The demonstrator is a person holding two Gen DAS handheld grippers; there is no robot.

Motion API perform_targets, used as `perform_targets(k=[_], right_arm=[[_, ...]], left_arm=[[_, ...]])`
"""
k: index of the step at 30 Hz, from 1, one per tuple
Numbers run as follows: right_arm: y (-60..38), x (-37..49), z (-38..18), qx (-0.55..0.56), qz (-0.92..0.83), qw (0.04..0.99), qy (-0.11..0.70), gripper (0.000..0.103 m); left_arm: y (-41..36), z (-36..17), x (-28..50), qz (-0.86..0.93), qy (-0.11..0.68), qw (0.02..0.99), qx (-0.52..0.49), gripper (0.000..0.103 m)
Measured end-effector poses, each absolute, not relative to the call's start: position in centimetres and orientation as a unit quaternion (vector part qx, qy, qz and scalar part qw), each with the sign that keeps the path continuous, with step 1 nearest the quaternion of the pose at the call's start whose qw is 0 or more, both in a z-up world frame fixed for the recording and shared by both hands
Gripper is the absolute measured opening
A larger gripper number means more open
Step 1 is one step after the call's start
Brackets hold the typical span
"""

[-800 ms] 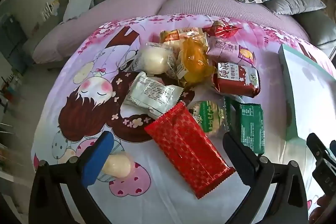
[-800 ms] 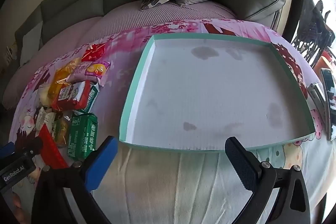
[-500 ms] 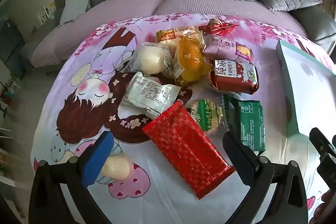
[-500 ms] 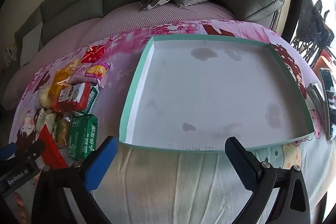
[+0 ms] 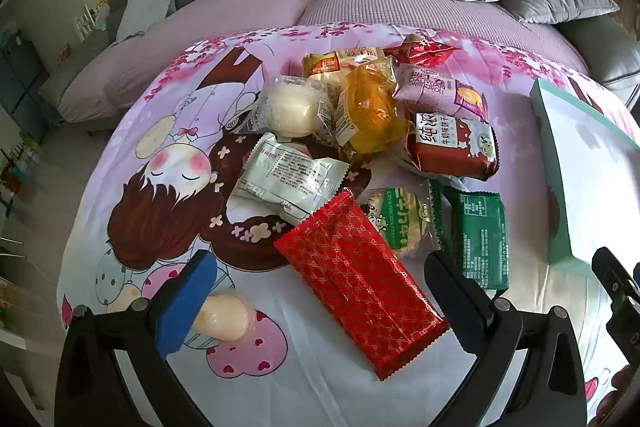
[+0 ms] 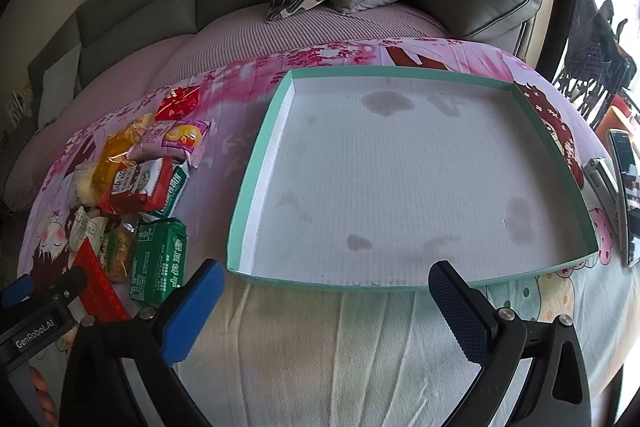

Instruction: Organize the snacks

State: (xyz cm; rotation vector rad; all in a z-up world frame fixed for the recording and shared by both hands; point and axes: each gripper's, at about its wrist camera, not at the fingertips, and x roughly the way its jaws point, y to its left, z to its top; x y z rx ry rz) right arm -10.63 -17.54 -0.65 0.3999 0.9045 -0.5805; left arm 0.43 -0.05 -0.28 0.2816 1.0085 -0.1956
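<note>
Hovering wide open, your left gripper (image 5: pixel 320 291) is straddling the red packet (image 5: pixel 360 279); your right gripper (image 6: pixel 326 301) is gaping, empty, before the tray (image 6: pixel 256 171).

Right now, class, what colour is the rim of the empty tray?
Mint green, around a white floor; the tray shows best in the right wrist view.

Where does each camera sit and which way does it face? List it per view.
Left wrist: on the left gripper, open, facing down at the snack pile with the red packet; the right gripper shows at the right edge.
Right wrist: on the right gripper, open, facing the empty teal tray.
Shared: both see the snacks, tray and sofa.
</note>
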Motion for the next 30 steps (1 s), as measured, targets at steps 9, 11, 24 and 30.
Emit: perform_targets(k=[9, 11, 24, 30], right_arm=[[-17.49, -10.66, -0.74, 0.189, -0.276, 0.839, 0.428, 0.103], [-17.5, -10.63, -0.73, 0.189, -0.275, 0.84, 0.429, 0.103], [-17.55, -10.62, -0.72, 0.189, -0.276, 0.839, 0.429, 0.103], [-17.53, -10.65, -0.77, 0.189, -0.276, 0.839, 0.429, 0.103]], left_arm=[[0.13, -0.37, 0.36, -0.092, 0.48, 0.863, 0.132, 0.103], [0.16, -0.39, 0.34, -0.093, 0.479, 0.863, 0.132, 0.103], [0.21, -0.63, 0.36, -0.088, 0.482, 0.861, 0.137, 0.103], [0.2, -0.63, 0.34, -0.088, 0.482, 0.861, 0.137, 0.103]])
